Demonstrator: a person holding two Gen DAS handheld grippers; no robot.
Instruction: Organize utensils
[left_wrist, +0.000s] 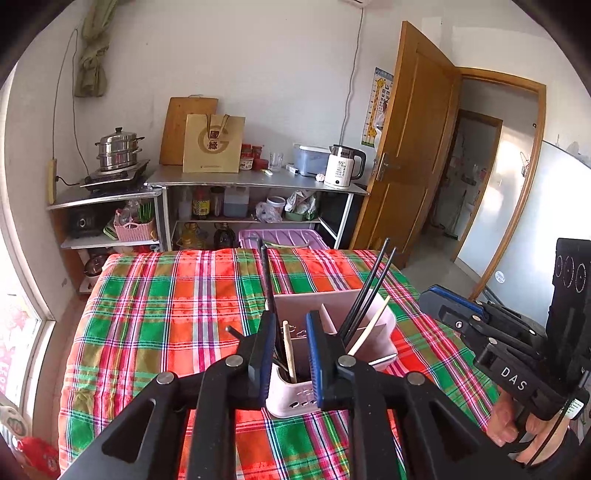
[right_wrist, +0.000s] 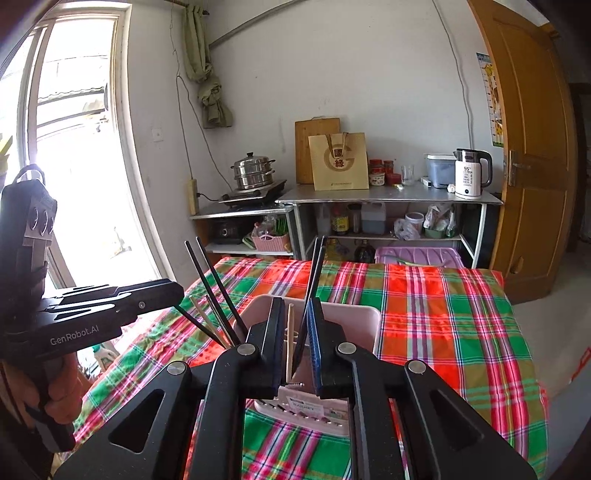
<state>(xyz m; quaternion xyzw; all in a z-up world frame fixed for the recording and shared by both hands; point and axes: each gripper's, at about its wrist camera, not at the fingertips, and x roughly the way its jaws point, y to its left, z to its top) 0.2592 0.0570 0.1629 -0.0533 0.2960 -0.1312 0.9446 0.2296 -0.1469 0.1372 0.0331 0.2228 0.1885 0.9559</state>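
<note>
- A worktop (left_wrist: 155, 314) under a red, green and white plaid cloth (right_wrist: 443, 314) fills the middle of the scene, with steel shelves (left_wrist: 258, 181) against the far wall.
- A pale pink utensil holder (left_wrist: 373, 332) with dividers stands near the worktop's near edge.
- The left tongs (left_wrist: 290, 354) sit over the holder's left compartment, slightly spread, pinching nothing; a black chopstick (left_wrist: 266, 280) leans at the left pad.
- The right tongs (right_wrist: 295, 350) are slightly spread above a right compartment, with a dark chopstick (right_wrist: 314, 280) and a pale wooden chopstick (right_wrist: 290, 332) standing loose between the pads.
- Two more black chopsticks (left_wrist: 369, 288) lean in the holder.
</note>
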